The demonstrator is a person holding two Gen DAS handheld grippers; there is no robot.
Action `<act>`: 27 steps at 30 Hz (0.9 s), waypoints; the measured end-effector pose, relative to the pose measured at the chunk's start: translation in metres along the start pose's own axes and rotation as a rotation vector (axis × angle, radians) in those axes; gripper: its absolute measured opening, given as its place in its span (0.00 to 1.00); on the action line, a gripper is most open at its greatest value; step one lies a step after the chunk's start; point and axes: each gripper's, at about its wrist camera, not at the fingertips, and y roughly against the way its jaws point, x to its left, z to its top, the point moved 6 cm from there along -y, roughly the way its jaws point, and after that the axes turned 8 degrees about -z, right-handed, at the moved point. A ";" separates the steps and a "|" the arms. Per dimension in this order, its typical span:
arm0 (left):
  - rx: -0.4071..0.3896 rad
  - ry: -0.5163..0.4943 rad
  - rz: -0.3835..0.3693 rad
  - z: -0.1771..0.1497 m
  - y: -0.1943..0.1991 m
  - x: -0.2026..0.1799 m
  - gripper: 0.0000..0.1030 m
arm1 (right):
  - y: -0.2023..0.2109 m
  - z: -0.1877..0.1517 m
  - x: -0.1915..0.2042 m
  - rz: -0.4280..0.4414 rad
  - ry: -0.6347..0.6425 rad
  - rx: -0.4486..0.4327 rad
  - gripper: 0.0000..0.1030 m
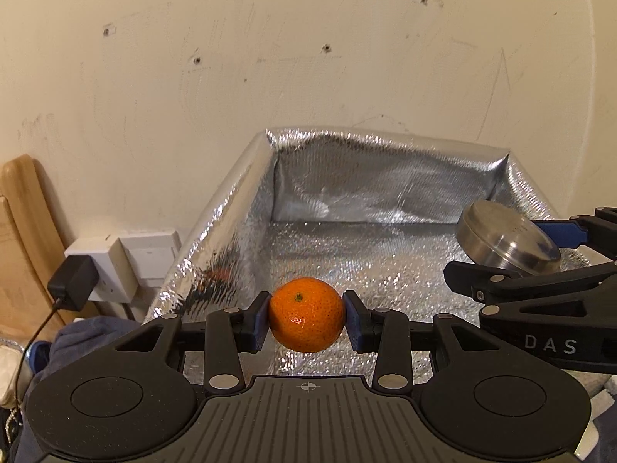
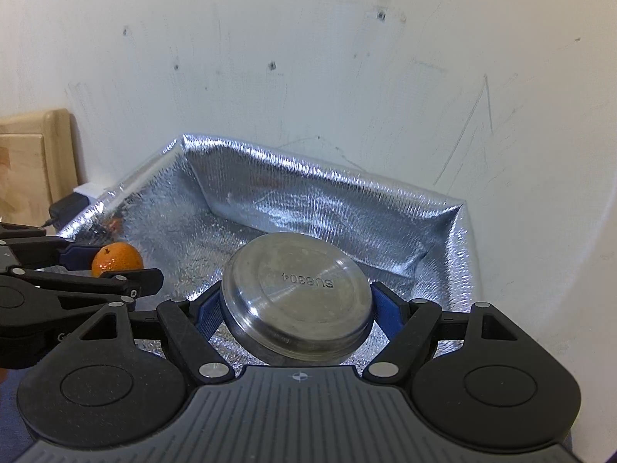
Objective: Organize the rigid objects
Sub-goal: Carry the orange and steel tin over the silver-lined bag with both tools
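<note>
We hold both items above the open, silver foil-lined box [image 1: 231, 208], which looks empty. Our left gripper [image 1: 306, 314] pinches a small round orange mandarin [image 1: 306, 314]; our right gripper [image 2: 297, 301] clamps a round stainless-steel tin [image 2: 297, 301]. Neither has been set down yet.

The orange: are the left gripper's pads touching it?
Touching. The left wrist view shows both blue pads of the left gripper pressed against the orange's sides.
</note>
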 end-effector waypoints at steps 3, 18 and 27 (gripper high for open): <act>0.017 0.005 -0.003 -0.004 -0.006 0.002 0.36 | -0.011 -0.002 -0.001 -0.007 0.003 0.025 0.73; 0.068 0.013 -0.006 -0.014 -0.022 0.004 0.36 | -0.040 -0.013 -0.001 -0.029 0.018 0.122 0.73; 0.081 0.011 -0.003 -0.015 -0.025 0.006 0.36 | -0.042 -0.016 0.004 -0.041 0.049 0.160 0.73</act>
